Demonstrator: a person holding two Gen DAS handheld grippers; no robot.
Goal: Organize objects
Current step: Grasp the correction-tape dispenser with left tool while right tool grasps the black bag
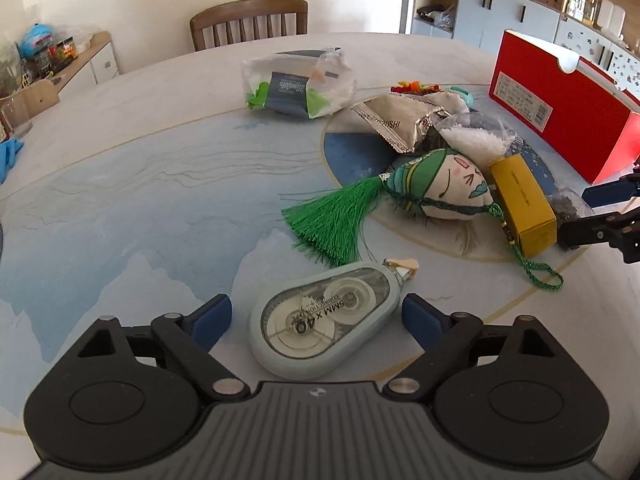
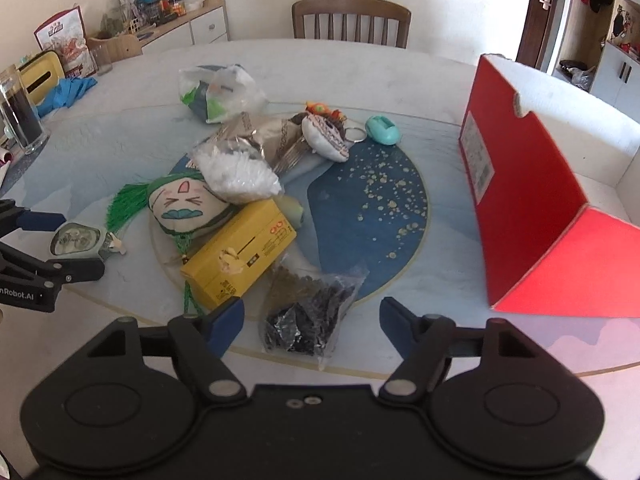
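My left gripper (image 1: 316,318) is open, its fingers on either side of a grey correction tape dispenser (image 1: 324,320) lying flat on the table; the dispenser also shows in the right wrist view (image 2: 78,240). My right gripper (image 2: 312,320) is open around a clear bag of dark bits (image 2: 308,312). Behind lie a yellow box (image 2: 240,256), a plush face with a green tassel (image 2: 184,208), a bag of white beads (image 2: 240,172) and a foil packet (image 1: 396,120). An open red box (image 2: 532,208) stands at the right.
A clear bag with green items (image 1: 296,84) lies farther back. A teal item (image 2: 383,130) and a round keychain pouch (image 2: 324,136) lie beyond the pile. A chair (image 2: 352,20) stands behind the round table (image 2: 400,76). A dark glass (image 2: 20,116) stands at the left.
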